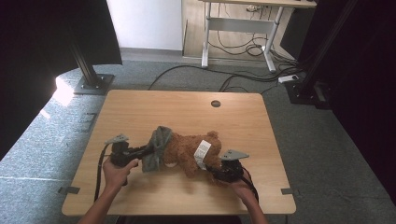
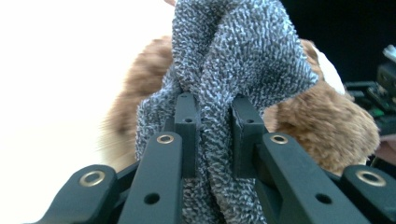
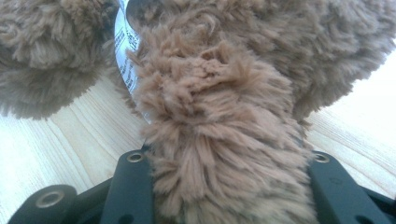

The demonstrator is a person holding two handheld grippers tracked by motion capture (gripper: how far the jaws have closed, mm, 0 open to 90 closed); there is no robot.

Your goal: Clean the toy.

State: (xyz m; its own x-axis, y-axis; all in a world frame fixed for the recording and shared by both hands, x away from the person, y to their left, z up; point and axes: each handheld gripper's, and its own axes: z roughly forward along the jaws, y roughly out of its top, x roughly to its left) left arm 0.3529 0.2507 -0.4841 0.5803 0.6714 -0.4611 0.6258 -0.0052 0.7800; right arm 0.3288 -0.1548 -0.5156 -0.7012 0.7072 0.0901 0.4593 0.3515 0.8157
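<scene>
The teddy bear (image 1: 189, 151) lies near the middle of the table (image 1: 140, 107), its long axis running left to right across it. A grey knitted garment (image 1: 156, 147) covers its left end, so the part beneath is hidden; whether that end is the head cannot be told. A white label (image 1: 202, 152) shows on the brown plush toward the right end.

The left gripper (image 1: 148, 150) meets the garment from the left. In the left gripper view its fingers (image 2: 187, 126) stand narrow and pinch a fold of the grey knit (image 2: 233, 60), with plush (image 2: 322, 126) visible behind it.

The right gripper (image 1: 215, 173) sits at the bear's lower right. In the right gripper view a furry limb (image 3: 219, 140) fills the gap and hides the fingers, which hold that limb between them. The label (image 3: 125, 56) is partly cut off behind the fur.
</scene>
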